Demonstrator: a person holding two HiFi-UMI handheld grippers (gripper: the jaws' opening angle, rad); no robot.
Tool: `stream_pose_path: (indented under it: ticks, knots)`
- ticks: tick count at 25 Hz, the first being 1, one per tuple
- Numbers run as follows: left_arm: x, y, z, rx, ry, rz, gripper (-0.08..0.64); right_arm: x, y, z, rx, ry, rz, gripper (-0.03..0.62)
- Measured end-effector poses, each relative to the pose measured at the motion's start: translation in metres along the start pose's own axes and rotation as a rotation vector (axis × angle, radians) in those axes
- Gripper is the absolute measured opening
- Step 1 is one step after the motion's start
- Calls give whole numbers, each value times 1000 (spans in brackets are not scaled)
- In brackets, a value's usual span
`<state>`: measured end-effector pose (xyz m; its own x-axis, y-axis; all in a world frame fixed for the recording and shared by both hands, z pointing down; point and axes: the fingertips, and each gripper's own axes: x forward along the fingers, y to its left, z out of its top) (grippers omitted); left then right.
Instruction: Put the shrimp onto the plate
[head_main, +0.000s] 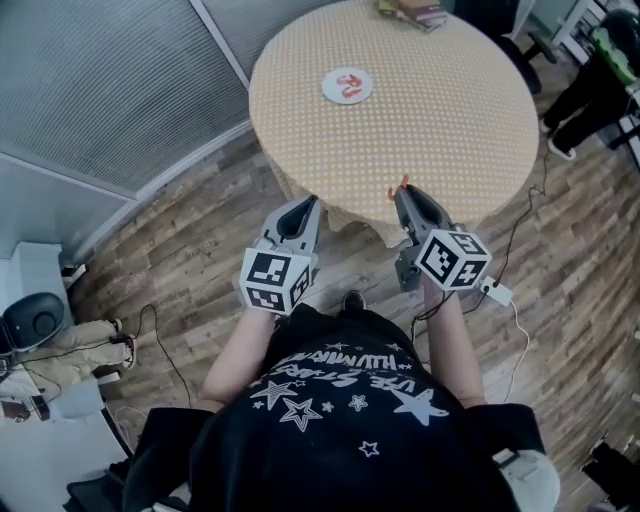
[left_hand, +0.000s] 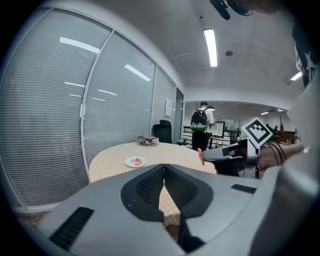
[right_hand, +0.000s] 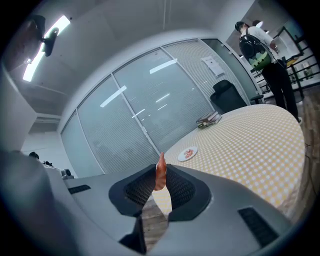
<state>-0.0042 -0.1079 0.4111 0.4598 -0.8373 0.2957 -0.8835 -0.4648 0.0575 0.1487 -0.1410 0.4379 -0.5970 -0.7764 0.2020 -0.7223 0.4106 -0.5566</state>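
Wood flooring surrounds a round table (head_main: 430, 110) under a dotted yellow cloth in the head view. A white plate (head_main: 328, 88) lies on the table's far side with red pieces (head_main: 349, 85) on it, and books (head_main: 415, 12) sit at the far edge. The left gripper (head_main: 311, 203) is off the table's near edge above the floor. The right gripper (head_main: 402, 192) has its tip over that near edge, with a shrimp (head_main: 399, 187) sticking out of it, well apart from the plate. In the left gripper view, the left gripper's (left_hand: 163, 167) jaws meet at the tips with nothing between them. Beyond them are the plate (left_hand: 128, 162), the books (left_hand: 149, 140), the right gripper (left_hand: 205, 157) at the right with the shrimp (left_hand: 200, 156) at its tip, and a person (left_hand: 200, 131) with a backpack standing behind the table. In the right gripper view, the right gripper's (right_hand: 160, 167) jaws are clamped on the upright orange shrimp (right_hand: 160, 173). Its pointed end rises above the jaw tips. The plate (right_hand: 194, 150) lies farther off on the cloth before glass walls with blinds.
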Motion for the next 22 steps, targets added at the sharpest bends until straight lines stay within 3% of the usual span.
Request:
stream_pose_path:
  ticks: [11, 22]
  knots:
    - [13, 15, 3, -1, -2, 16, 9, 28, 5, -4, -28, 45, 41, 67]
    - [56, 45, 18, -19, -30, -23, 9, 56, -10, 18, -48, 33, -13, 67]
